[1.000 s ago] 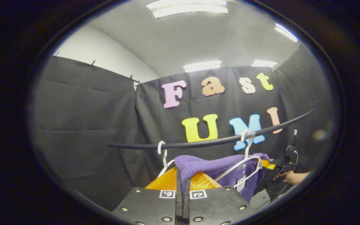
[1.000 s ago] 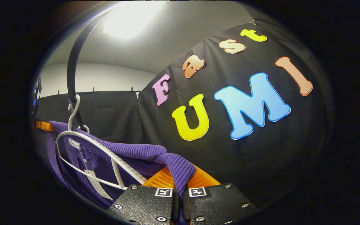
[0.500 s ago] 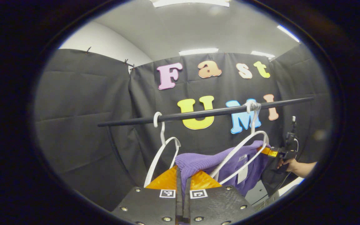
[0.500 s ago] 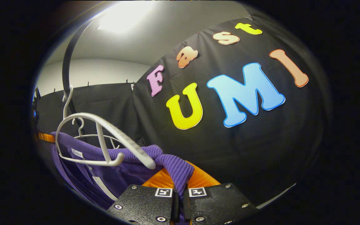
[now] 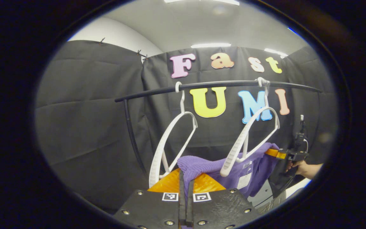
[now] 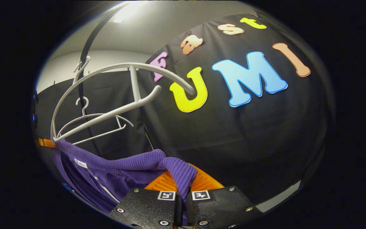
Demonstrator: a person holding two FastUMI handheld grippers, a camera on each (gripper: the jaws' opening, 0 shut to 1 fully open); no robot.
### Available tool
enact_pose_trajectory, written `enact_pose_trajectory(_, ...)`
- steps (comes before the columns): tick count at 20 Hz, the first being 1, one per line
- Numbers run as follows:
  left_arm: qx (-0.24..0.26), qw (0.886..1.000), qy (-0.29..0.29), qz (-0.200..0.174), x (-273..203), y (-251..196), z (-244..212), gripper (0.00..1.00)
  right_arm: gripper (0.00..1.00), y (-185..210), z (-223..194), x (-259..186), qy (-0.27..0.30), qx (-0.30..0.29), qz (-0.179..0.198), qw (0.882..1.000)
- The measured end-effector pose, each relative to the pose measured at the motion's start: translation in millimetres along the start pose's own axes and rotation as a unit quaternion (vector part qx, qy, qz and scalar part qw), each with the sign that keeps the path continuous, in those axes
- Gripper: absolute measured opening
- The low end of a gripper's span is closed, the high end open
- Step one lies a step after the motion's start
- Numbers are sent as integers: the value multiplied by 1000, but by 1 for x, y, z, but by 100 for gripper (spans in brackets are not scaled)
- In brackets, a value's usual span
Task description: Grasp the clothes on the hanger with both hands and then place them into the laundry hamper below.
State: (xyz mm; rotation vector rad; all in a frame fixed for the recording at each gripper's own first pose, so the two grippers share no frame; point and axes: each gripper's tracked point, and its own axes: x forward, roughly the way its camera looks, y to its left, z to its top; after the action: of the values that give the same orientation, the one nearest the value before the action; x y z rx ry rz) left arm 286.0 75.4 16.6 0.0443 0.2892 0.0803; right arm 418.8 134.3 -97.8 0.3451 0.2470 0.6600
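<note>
Below the rail [image 5: 221,85] | purple sweater [image 5: 202,166] has dropped off the white hanger [image 5: 249,136], which now swings bare | left gripper [image 5: 185,178] and right gripper [image 6: 183,186] each clamp a shoulder | next: lower into hamper, unseen.

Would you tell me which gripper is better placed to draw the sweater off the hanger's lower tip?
Left, probably: the hanger's lower tip lies on the sweater right beside the left gripper, while the right gripper holds the far shoulder. Both are shut on it.
</note>
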Motion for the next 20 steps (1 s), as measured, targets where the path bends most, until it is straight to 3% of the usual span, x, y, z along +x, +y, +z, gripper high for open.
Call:
enact_pose_trajectory(8, -25, 999, -8, -29, -45, -14, -30, 2, 5, 37, 11, -62, -15, -11, -18, 1000)
enact_pose_trajectory(18, -60, 988, -52, -135, -92, -61, -27, 5, 5, 126, 50, -147, -72, -31, -16, 997)
enact_pose_trajectory(20, -66, 985, -57, -151, -102, -69, -32, 2, 5, 143, 49, -161, -76, -36, -13, 996)
